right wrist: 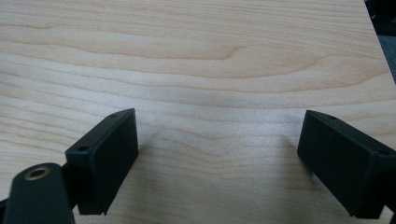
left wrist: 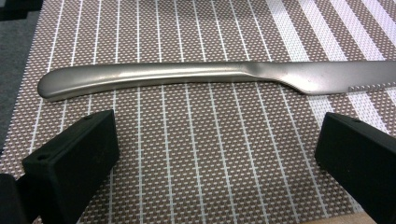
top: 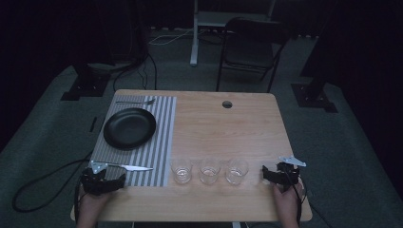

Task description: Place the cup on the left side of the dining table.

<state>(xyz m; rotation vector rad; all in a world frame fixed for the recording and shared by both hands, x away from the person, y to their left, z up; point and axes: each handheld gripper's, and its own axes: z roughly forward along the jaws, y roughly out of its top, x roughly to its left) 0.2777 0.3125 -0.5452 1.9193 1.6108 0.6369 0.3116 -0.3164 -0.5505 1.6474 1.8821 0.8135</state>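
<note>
Because the table (top: 223, 128) carries its striped placemat (top: 161, 142) on the person's left side, the knife (left wrist: 205, 77) lying along the mat's near edge falls to the left gripper (top: 102, 183) — the right gripper (top: 280, 175) rests on bare wood well apart, beyond three glasses (top: 209, 171), its jaws spread and empty. The knife lies just ahead of the left gripper's spread, empty jaws with its long axis crosswise to them — handle toward the left jaw, blade past the right — so I judge a short forward reach and a turn of the wrist would put the handle between them.

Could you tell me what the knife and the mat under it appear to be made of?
The knife looks like one piece of brushed, matte steel: grey, with soft highlights along the handle. The mat seems woven plastic or vinyl mesh: a brown-and-white basket weave with white stripes, though the fibre is not certain.
</note>
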